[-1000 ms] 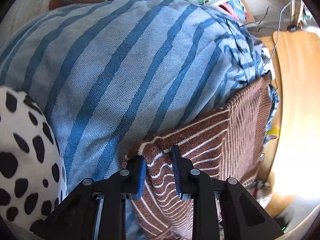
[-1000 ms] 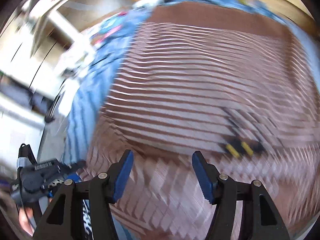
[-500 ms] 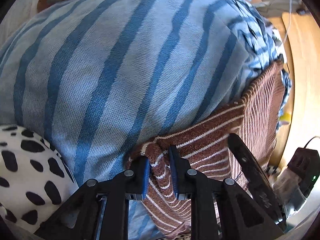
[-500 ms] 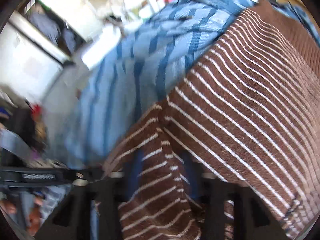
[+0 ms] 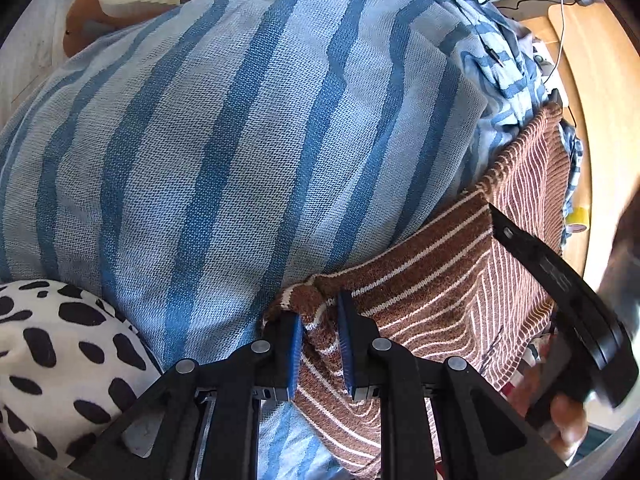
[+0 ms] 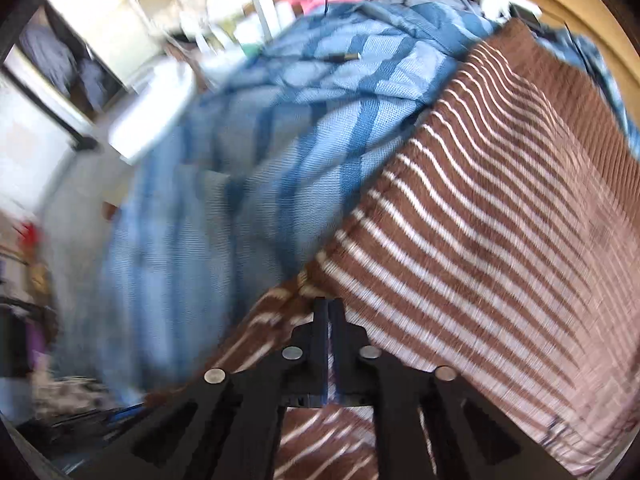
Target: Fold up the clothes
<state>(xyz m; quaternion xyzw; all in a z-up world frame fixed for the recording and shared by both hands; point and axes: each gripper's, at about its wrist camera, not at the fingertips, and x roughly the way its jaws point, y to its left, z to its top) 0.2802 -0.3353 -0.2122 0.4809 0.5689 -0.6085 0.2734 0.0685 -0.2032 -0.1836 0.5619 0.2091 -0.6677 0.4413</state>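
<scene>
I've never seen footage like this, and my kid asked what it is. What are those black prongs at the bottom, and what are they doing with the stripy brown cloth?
There is no robot here. A person holds a hand-held claw in each hand, and each claw carries a wide-angle camera looking out along its two fingers, so there is one picture per hand. The left claw pinches a bunched corner of the brown sweater with white stripes. In the other picture the right claw is shut at that sweater's edge; blur hides the pinch itself. The sweater lies on a blue striped blanket, beside a black-spotted white cushion. The right claw also shows in the left picture.
</scene>
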